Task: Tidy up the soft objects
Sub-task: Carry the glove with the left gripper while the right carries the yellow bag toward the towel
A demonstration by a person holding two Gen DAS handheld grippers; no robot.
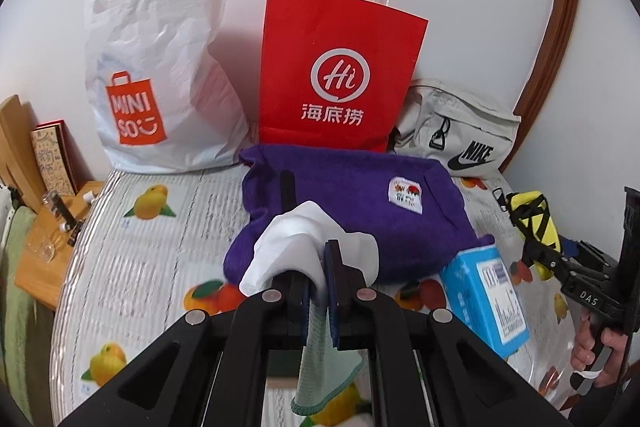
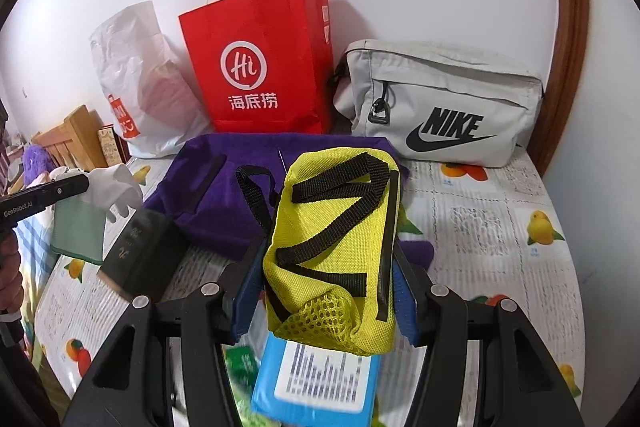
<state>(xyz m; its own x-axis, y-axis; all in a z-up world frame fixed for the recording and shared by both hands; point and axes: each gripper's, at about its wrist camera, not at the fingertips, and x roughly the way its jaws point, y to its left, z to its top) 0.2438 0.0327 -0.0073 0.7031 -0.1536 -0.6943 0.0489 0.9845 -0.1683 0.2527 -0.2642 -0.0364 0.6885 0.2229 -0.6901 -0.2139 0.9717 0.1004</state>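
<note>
While pinching a white glove (image 1: 308,247) together with a pale green cloth (image 1: 326,375) between narrow blue pads, left tongs (image 1: 318,291) hover over a purple towel (image 1: 352,215) spread on the fruit-print desk (image 1: 132,267). Right tongs (image 2: 324,291) clamped on a yellow mesh pouch (image 2: 336,247) with black straps, lifted above a blue box (image 2: 316,379) (label blurred). Behind, against the wall: white Miniso bag (image 1: 156,75), red paper bag (image 1: 336,75), grey Nike pouch (image 2: 440,103). Dark box (image 2: 144,251) just beside the towel.

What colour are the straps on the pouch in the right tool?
Black, on a yellow pouch; the right wrist view shows it best.
</note>
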